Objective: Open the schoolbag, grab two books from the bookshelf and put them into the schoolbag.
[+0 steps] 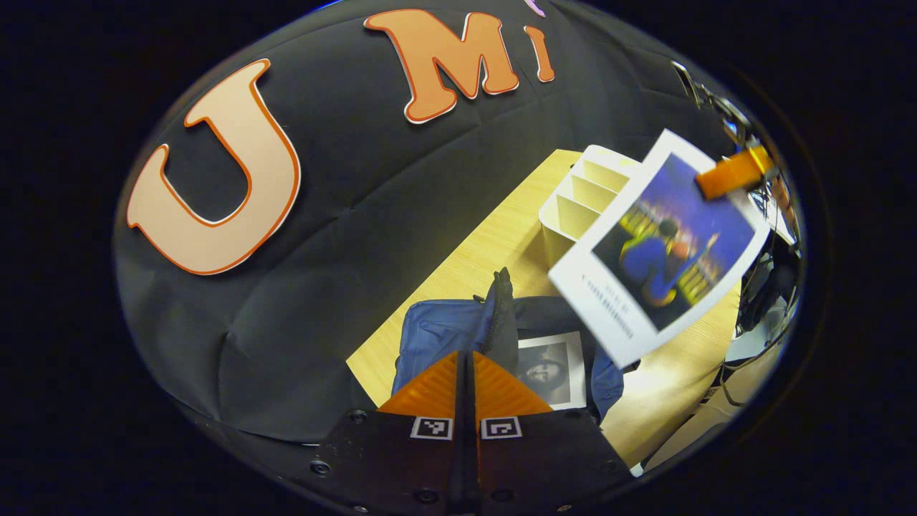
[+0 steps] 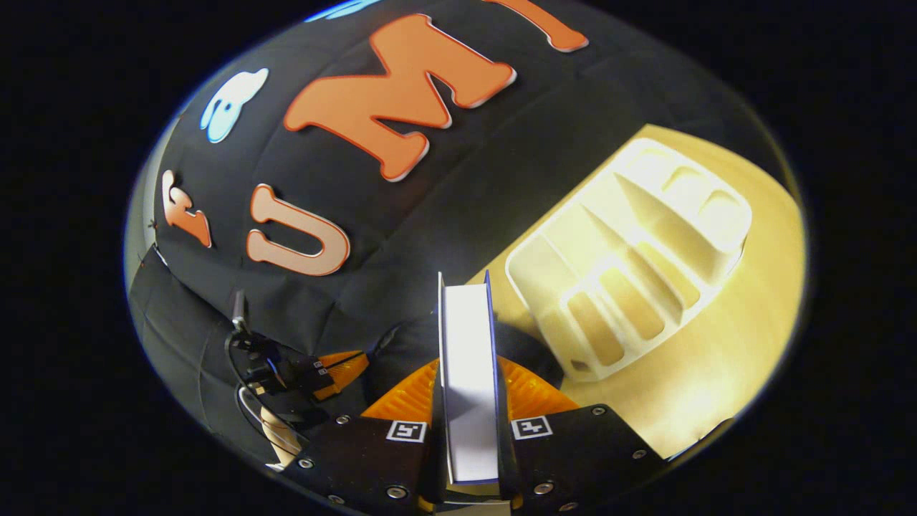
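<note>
The blue schoolbag [image 1: 437, 333] lies open on the wooden table [image 1: 487, 244], and a book with a black-and-white portrait [image 1: 550, 369] rests in its opening. Above it hangs a second book with a blue cover [image 1: 666, 251], tilted, pinched at its top edge by my right gripper [image 1: 731, 175]. In the right gripper view this book [image 2: 467, 330] stands edge-on, with the right gripper [image 2: 469, 365] shut on it. My left gripper [image 1: 464, 358] hovers over the near edge of the bag, its jaws pressed together with nothing between them. It also appears at the left [image 2: 342, 369].
The white bookshelf [image 1: 580, 201] with slanted dividers stands on the table behind the bag, its slots [image 2: 630, 265] holding no books. Cables and equipment [image 1: 759, 287] lie past the table's right edge. The black cloth wall rises behind the table.
</note>
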